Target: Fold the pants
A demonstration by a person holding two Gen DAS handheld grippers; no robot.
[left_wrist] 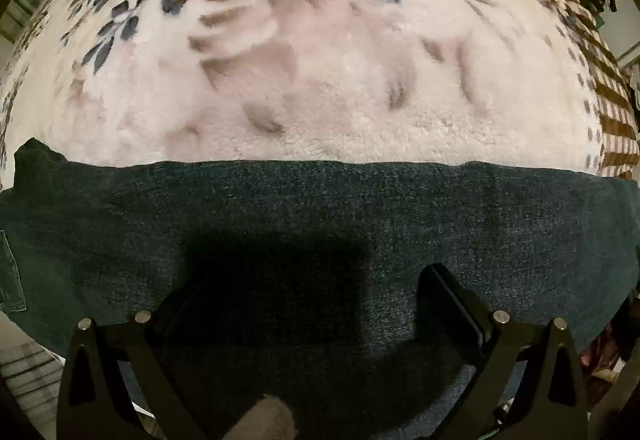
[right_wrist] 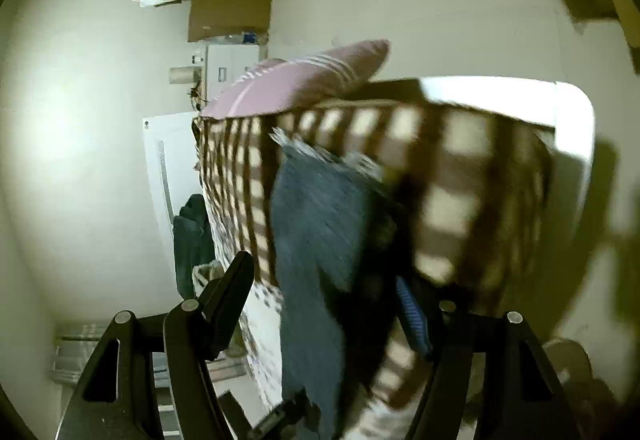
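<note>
We're looking at dark denim pants [left_wrist: 320,224] lying flat across the fuzzy blanket [left_wrist: 320,100]. Left gripper [left_wrist: 304,304] is hovering spread wide above them; right gripper [right_wrist: 332,304] is straddling a hanging leg, not pinching.

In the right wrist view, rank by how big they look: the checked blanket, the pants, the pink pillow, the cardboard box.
1. checked blanket
2. pants, though they sit nearest the camera
3. and 4. pink pillow and cardboard box look alike in size; the box stands farther off, so no ranking.
</note>
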